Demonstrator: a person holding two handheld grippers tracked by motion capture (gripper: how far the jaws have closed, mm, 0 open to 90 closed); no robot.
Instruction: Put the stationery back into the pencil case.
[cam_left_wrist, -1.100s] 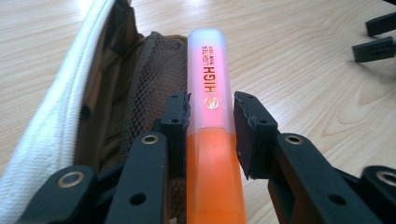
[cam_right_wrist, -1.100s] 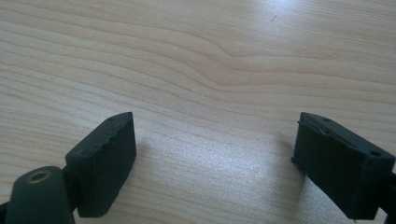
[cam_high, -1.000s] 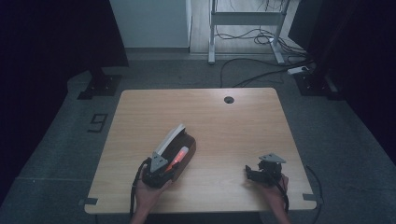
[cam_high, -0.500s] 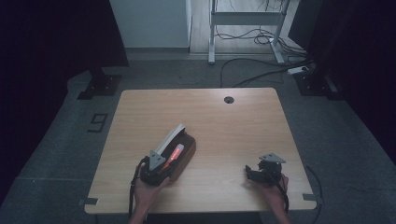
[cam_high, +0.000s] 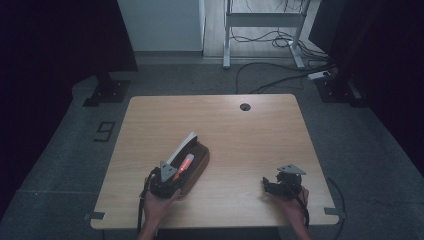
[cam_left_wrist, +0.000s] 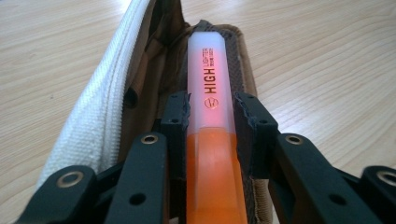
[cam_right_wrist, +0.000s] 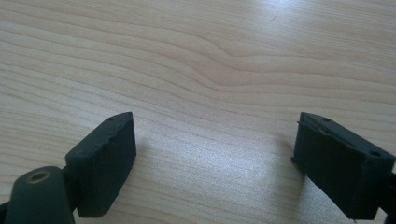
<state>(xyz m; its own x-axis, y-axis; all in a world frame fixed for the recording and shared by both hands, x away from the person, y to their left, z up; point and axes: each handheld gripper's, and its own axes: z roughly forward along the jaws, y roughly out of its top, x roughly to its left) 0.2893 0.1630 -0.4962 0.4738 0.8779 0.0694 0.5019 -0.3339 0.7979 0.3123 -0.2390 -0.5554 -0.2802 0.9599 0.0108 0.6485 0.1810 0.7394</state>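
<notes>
A: Gripping anything, the left gripper (cam_high: 176, 172)?

B: Yes. Its jaws are closed partway on an orange highlighter (cam_left_wrist: 211, 140), pads pressed to both sides of the barrel. The highlighter lies along the open brown case (cam_high: 197, 162), whose white-lined flap (cam_left_wrist: 109, 100) stands up at the jaws' 10 o'clock.

A: Where is the case?

B: On the table (cam_high: 240, 135), toward 7 o'clock from the middle.

A: And the right gripper (cam_right_wrist: 215, 163)?

B: Spread wide over bare wood with nothing between its jaws, toward 5 o'clock, well apart from the case.
</notes>
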